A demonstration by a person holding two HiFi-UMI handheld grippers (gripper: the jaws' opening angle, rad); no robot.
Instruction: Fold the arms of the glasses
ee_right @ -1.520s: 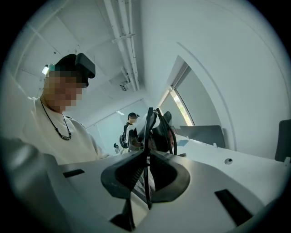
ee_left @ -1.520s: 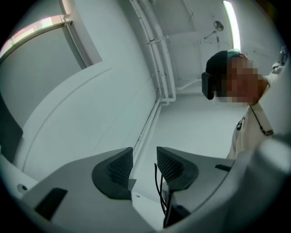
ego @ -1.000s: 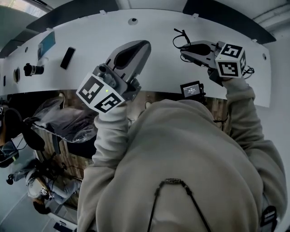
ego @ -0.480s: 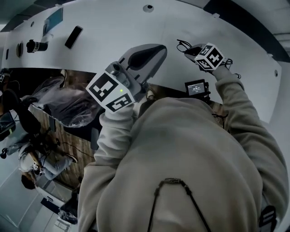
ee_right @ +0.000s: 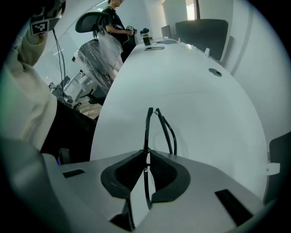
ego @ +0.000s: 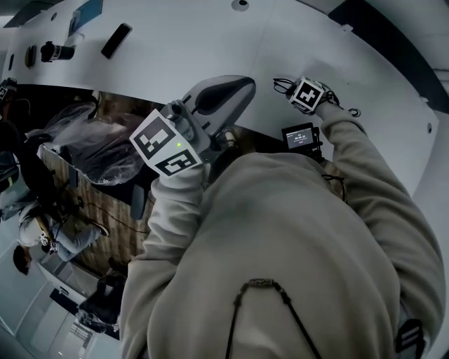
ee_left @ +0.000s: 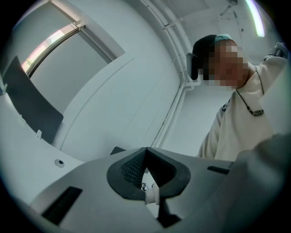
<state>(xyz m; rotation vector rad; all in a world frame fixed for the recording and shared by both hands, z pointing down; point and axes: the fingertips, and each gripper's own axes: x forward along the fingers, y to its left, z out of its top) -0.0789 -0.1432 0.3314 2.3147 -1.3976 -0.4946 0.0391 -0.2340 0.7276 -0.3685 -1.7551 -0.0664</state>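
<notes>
Black-framed glasses (ee_right: 156,125) hang just above the white table (ee_right: 213,118), pinched by the frame between the pads of my right gripper (ee_right: 146,154), which is shut on them and points steeply down. In the head view only its marker cube (ego: 306,95) and a bit of the black glasses (ego: 282,84) show at the table's far right. My left gripper (ego: 242,85) is held up over the table's near edge, roughly level; in the left gripper view its jaws (ee_left: 145,151) are shut with nothing between them.
A black phone (ego: 116,40), a small camera (ego: 52,51) and a blue card (ego: 85,14) lie far left on the table. A small screen device (ego: 299,135) sits at the near edge. A plastic-covered chair (ego: 105,151) stands left, and a bottle (ee_right: 145,36) at the table's far end.
My right gripper has sunk towards the table with the glasses and tipped to point down. The left gripper has come down a little. Both stay shut as before.
</notes>
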